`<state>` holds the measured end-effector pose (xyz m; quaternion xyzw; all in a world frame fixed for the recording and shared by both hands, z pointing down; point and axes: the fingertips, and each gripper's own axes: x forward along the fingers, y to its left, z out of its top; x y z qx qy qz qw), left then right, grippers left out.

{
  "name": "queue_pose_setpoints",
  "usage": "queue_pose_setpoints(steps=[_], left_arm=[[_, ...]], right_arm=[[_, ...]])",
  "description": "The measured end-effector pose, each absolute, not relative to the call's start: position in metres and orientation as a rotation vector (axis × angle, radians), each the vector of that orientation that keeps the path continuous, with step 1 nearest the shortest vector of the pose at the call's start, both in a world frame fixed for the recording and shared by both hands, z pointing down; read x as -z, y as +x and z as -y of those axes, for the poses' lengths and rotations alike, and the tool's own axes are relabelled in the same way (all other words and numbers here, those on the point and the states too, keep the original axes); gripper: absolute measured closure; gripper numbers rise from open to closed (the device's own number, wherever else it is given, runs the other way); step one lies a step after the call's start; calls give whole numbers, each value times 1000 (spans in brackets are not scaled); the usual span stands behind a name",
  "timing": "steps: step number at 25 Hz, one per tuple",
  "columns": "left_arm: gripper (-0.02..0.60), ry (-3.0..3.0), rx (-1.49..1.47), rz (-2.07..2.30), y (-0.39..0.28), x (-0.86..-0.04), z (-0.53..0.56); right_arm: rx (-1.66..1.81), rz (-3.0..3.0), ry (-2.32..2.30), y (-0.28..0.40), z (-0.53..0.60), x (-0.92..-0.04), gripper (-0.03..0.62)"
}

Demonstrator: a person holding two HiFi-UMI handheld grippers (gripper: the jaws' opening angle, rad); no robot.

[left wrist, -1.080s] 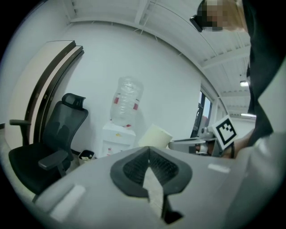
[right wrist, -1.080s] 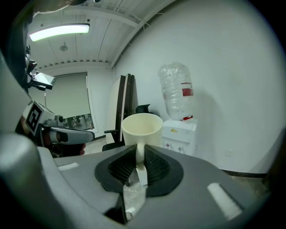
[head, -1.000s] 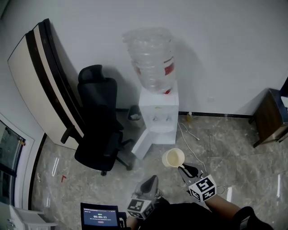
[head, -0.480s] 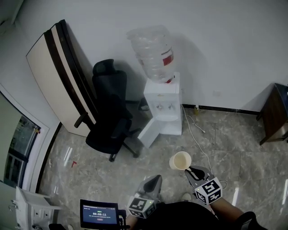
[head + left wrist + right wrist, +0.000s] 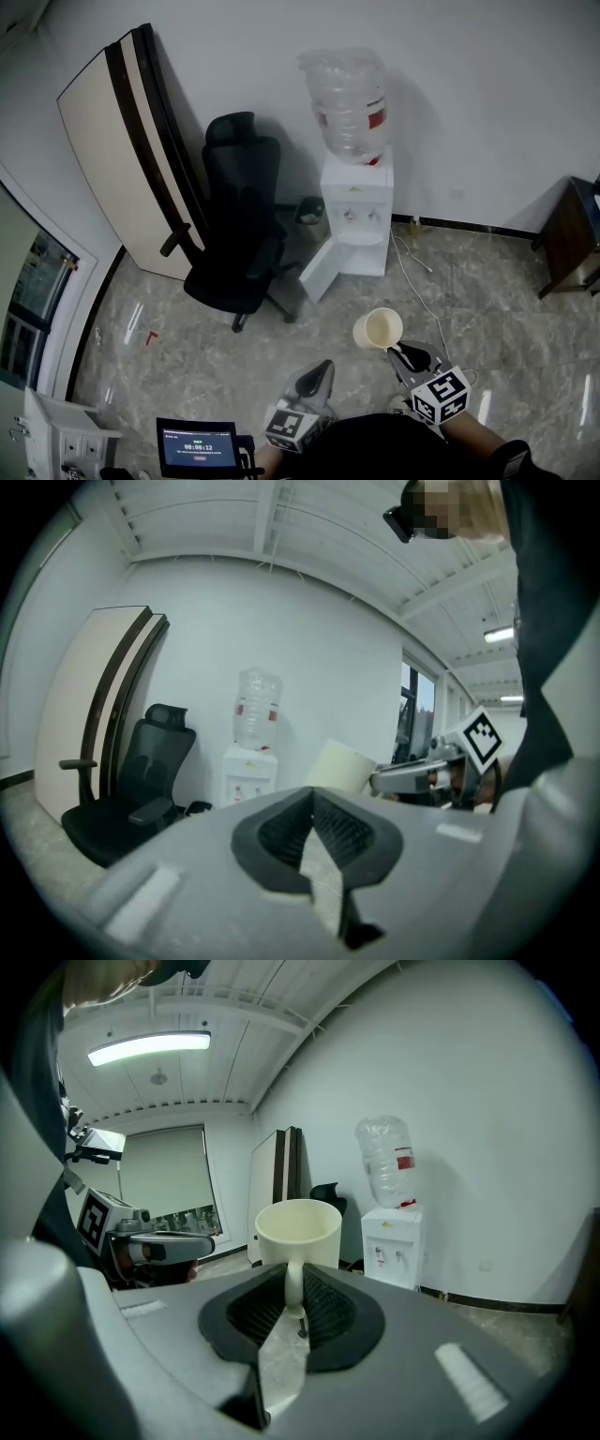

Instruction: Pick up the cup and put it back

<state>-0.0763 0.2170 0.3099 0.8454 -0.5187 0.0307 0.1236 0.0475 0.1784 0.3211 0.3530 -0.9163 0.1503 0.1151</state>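
Dispenser has drifted right; right claw pinches the cup by its handle, left claw pressed together.

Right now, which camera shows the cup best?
The right gripper view: the cup is close, handle clamped in the right gripper. Head view shows it small from above; left gripper view, only its side.

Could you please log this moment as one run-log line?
right gripper: holds cup by handle, upright, mid-air | left gripper: shut, empty | water dispenser: ahead
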Motion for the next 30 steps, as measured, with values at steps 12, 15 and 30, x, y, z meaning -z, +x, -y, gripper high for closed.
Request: queue_pose_setpoints(steps=[12,15,30], left_arm=[[577,2541,-76,1334,-182,-311,-239],[577,2564,-74,1284,-184,-310,-234],[577,2623,-109,1216,-150,-304,-229]], right_arm=[[-444,2625,1206,-69,-222,-317,539],[-452,2591,1206,-78,-226,-324,539],[-417,2576,1273,-55,-226,-319,539]])
